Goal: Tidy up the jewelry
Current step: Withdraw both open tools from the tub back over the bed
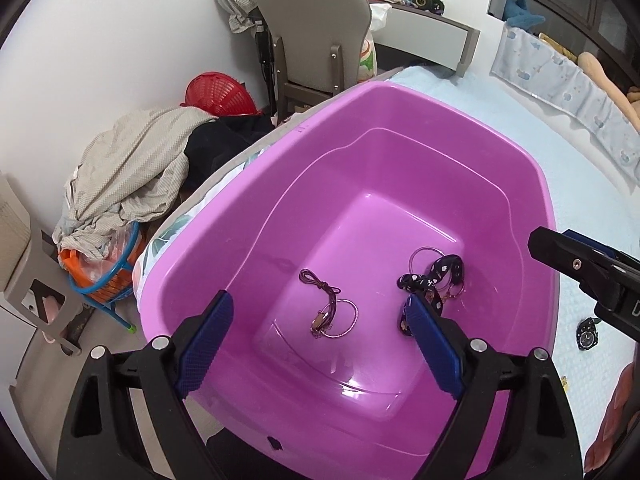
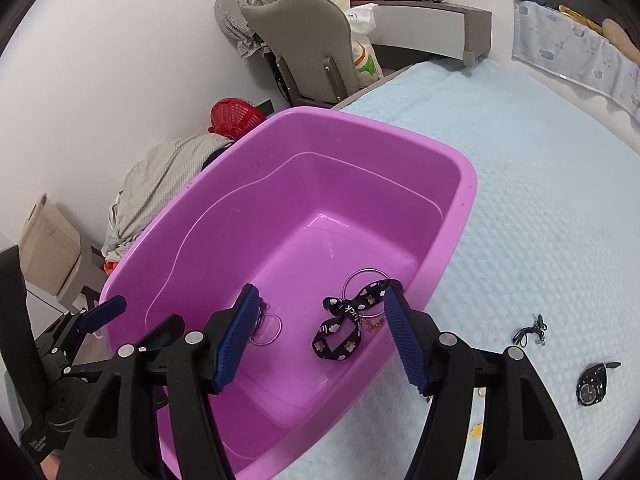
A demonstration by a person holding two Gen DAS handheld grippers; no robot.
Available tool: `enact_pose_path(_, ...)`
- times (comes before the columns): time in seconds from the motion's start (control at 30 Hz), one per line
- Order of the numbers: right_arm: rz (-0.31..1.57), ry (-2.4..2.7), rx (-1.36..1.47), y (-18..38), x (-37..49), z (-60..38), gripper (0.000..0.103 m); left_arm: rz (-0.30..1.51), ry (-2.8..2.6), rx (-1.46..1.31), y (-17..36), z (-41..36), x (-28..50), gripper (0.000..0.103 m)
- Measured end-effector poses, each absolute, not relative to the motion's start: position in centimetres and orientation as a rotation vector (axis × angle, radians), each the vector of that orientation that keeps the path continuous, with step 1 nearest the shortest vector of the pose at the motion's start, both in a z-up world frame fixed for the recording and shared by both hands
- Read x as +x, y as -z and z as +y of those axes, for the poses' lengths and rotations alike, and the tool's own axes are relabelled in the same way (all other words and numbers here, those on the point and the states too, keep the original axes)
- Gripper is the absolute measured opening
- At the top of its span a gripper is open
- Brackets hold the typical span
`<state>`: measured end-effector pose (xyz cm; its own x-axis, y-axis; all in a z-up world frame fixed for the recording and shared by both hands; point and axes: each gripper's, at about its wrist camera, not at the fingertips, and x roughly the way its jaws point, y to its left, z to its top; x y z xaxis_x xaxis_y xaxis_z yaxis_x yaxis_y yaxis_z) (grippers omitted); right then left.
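Note:
A pink plastic basin sits on the light-blue bed cover. On its floor lie a brown cord bracelet with a thin ring and a black patterned ribbon tangled with silver hoops. My left gripper hangs open above the cord bracelet with nothing between its fingers. In the right wrist view my right gripper is open over the basin, above the ribbon and apart from it. A black watch and a dark cord piece lie on the cover to the right of the basin.
The basin stands at the bed's left edge. Beyond that edge are a heap of clothes, a red basket, an orange-and-blue basket and a grey chair. A padded rail borders the bed's far side.

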<state>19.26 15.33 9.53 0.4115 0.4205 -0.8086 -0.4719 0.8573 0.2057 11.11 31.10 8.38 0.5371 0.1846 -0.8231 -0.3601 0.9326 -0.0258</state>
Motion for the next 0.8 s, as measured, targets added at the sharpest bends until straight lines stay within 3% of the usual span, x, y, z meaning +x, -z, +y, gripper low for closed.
enact_pose_path(0.8,0.962,-0.548,0.024,-10.1,15.4,9.3,0.062,0.920,-0.305,-0.146,-10.0,26.5,9.3,0.086)
